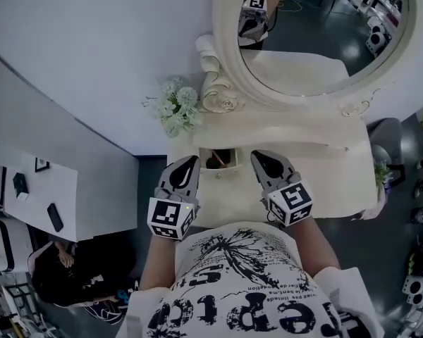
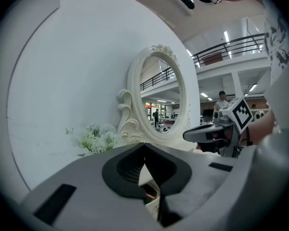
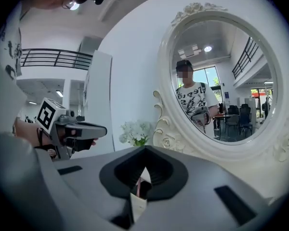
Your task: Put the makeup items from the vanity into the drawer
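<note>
Closest in, the person's printed shirt (image 1: 247,287) fills the bottom of the head view, and both grippers are held out in front of it, side by side but apart, pointing toward the mirror. The left gripper (image 1: 190,162) has its jaws pressed together with nothing between them. The right gripper (image 1: 261,157) is the same, its jaws pressed together and empty.

Just beyond the jaw tips, between the two pairs, the drawer (image 1: 218,172) stands pulled out of the front of the white table (image 1: 296,143). The makeup items (image 1: 215,162) lie inside it as a dark shape, with a reddish piece showing past the left jaws in the left gripper view. What each item is cannot be told.

Farther on, beyond and to the left of the left jaws, white flowers (image 1: 176,108) sit at the table's back edge, just beside the scrolled foot of the oval mirror (image 1: 317,27). The mirror rises beyond both jaws and reflects the person holding a gripper. Behind everything curves a plain white wall (image 1: 92,41).
</note>
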